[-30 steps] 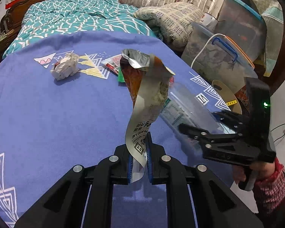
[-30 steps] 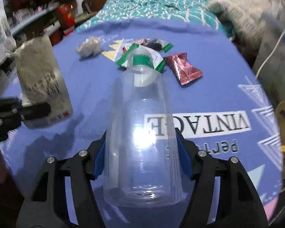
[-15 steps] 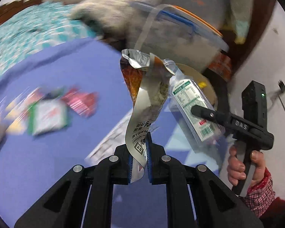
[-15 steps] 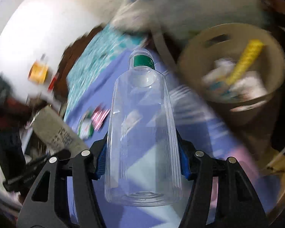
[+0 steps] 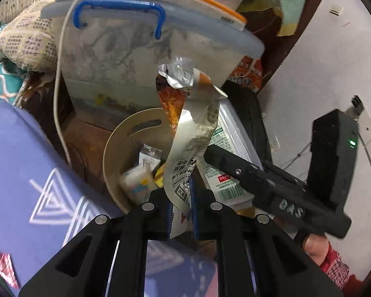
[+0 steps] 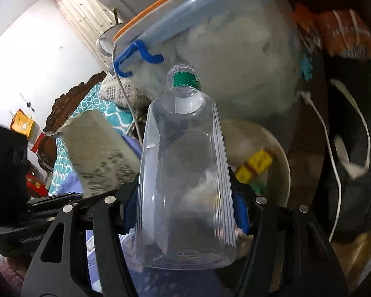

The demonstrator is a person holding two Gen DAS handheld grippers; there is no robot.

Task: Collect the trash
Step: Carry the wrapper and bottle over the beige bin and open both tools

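My left gripper [image 5: 181, 212] is shut on a silver and orange snack wrapper [image 5: 190, 133] that stands up from the jaws. It hangs above a beige waste bin [image 5: 126, 133] that holds several cartons. My right gripper [image 6: 185, 212] is shut on a clear plastic bottle [image 6: 185, 173] with a green neck band, held over the same bin [image 6: 279, 163]. In the left wrist view the bottle [image 5: 225, 168] shows its label just right of the wrapper. In the right wrist view the wrapper [image 6: 96, 153] is at the left.
A lidded clear storage box [image 5: 136, 57] with a blue handle stands behind the bin. A white cable [image 5: 59, 94] hangs beside it. The blue cloth [image 5: 24, 173] of the bed edge lies at the lower left. A white wall [image 5: 309, 86] is at the right.
Both grippers have swung right, from over the blue bed cloth to above the bin beside the bed. Each still holds its item.
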